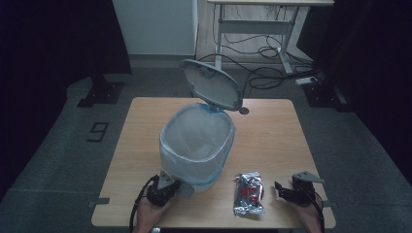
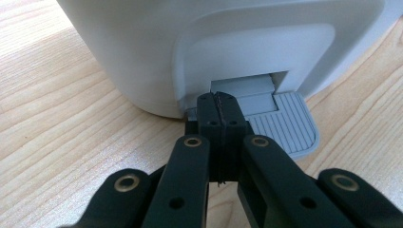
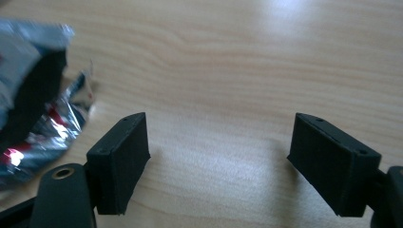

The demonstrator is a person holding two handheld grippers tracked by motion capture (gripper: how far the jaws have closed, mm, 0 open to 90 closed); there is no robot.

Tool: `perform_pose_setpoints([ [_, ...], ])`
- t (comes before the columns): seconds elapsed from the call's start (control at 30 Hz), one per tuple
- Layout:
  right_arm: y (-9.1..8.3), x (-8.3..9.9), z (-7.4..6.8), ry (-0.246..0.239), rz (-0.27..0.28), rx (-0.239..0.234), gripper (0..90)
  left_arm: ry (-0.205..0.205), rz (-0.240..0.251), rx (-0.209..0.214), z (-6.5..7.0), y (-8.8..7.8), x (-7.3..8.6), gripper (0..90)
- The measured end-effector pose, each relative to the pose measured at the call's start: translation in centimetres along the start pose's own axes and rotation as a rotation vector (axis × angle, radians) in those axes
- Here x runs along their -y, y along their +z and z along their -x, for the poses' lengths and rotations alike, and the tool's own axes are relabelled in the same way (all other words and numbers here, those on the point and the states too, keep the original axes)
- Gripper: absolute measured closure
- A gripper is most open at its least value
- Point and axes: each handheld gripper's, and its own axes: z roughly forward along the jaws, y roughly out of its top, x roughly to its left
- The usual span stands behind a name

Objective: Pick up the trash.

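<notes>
pedal bin [image 1: 197, 145]: table centre, lid up, bag-lined; light and likely to slide | left gripper [image 2: 219, 105]: jaws clenched together, empty, tips pressing the bin's foot pedal [image 2: 285, 124] | foil snack packet [image 1: 248, 193]: lies between the grippers; light, crinkly, slippery, best pinched across its middle | right gripper [image 3: 216, 161]: jaws wide apart, empty, over bare table [image 3: 247, 61] just right of the packet

digit 9 [image 1: 99, 131] on the floor [image 1: 58, 145]

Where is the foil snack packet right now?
In the high view the foil snack packet lies flat near the table's front edge, between the lined pedal bin and the open right gripper, untouched.
</notes>
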Motion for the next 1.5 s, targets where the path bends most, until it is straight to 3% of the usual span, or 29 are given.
perform_pose_setpoints([
  [0.17,-0.5,-0.2,0.0,0.012,0.032,-0.02,23.7,0.004,-0.001,-0.002,0.0,0.0,0.0,90.0],
  [0.4,-1.2,-0.8,-0.9,-0.01,0.078,-0.064,26.8,0.007,-0.001,-0.006,0.1,0.0,0.0,90.0],
  [0.8,-0.6,-1.9,-2.4,-0.033,0.087,-0.13,29.2,0.012,0.002,-0.014,0.2,0.0,0.0,90.0],
  [1.1,1.1,-3.0,-4.8,-0.074,0.061,-0.188,30.1,0.014,0.001,-0.012,0.2,0.0,0.0,90.0],
  [1.5,3.2,-3.2,-6.1,-0.079,0.003,-0.208,30.5,0.013,0.001,-0.01,0.1,0.0,0.0,90.0],
])
